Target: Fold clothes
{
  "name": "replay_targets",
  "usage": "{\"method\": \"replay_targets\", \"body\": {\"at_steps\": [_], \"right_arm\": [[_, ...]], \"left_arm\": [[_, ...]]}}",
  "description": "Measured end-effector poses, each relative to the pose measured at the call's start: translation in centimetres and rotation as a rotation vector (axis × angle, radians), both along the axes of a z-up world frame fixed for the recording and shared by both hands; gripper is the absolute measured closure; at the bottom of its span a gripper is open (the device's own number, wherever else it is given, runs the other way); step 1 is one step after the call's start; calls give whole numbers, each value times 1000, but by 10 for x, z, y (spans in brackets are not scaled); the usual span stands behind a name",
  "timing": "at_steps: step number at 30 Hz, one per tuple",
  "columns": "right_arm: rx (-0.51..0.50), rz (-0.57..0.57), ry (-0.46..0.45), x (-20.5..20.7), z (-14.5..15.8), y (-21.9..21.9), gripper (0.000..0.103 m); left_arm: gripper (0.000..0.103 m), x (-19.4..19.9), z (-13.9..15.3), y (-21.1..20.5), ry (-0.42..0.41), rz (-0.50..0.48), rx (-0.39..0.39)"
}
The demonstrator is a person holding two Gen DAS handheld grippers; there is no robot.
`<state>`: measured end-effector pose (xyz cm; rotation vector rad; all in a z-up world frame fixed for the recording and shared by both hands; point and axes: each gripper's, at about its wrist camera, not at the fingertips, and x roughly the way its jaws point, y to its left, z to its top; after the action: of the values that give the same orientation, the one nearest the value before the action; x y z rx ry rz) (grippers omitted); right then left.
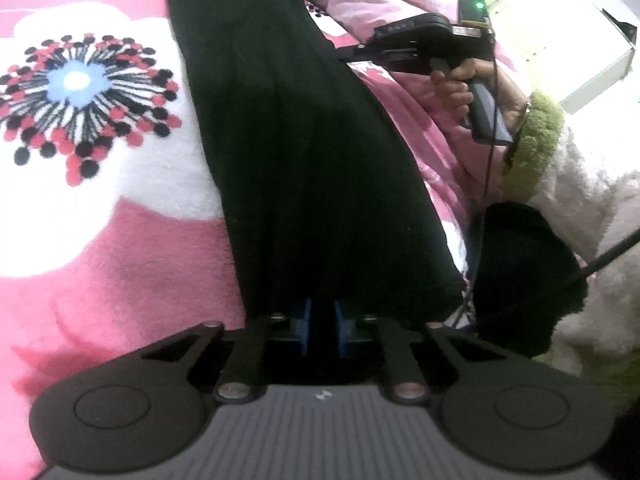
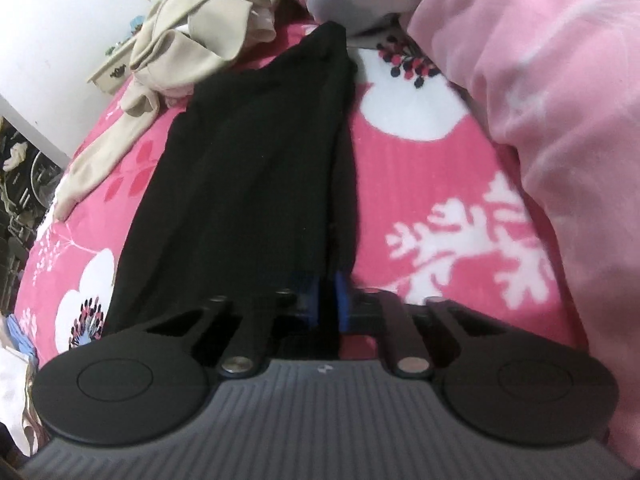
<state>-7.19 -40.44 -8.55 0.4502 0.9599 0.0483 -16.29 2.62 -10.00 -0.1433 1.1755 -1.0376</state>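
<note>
- The black garment (image 1: 304, 152) lies stretched lengthwise on the bed's pink flowered blanket (image 1: 100, 240), already narrowed to a long strip.
- The left gripper (image 1: 321, 320) pinches one near edge of the cloth between its blue pads.
- The right gripper (image 2: 329, 300) is pressed shut on the garment's other end.
- Judged step: both ends held, ready for a crosswise fold; next, one end should be carried over onto the other, kept taut and square.
- A beige garment (image 2: 192, 40) lies crumpled just beyond, and a pink quilt (image 2: 540, 100) is bunched alongside.
</note>
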Motion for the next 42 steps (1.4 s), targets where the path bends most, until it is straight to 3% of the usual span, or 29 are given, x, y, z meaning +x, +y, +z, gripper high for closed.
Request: {"method": "replay_targets", "body": {"at_steps": [7, 10, 15, 24, 31, 37, 39, 42], "right_arm": [[-121, -84, 8, -17, -1, -5, 103], [-66, -124, -22, -30, 3, -13, 103], [-42, -35, -144, -33, 21, -2, 100], [-157, 70, -105, 5, 0, 21, 99], [-179, 25, -102, -4, 1, 17, 103], [-120, -40, -96, -19, -3, 0, 103], [-55, -57, -128, -22, -2, -5, 100], [-32, -41, -170, -19, 4, -2, 99]], "left_arm": [[92, -2, 3, -7, -21, 6, 16], [92, -3, 7, -11, -25, 6, 22], [89, -3, 9, -14, -32, 6, 24], [88, -8, 12, -17, -38, 14, 16], [88, -10, 11, -17, -30, 16, 7], [88, -11, 8, -20, -26, 14, 9], [88, -7, 9, -24, -26, 13, 12], [88, -8, 12, -16, -26, 14, 16]]}}
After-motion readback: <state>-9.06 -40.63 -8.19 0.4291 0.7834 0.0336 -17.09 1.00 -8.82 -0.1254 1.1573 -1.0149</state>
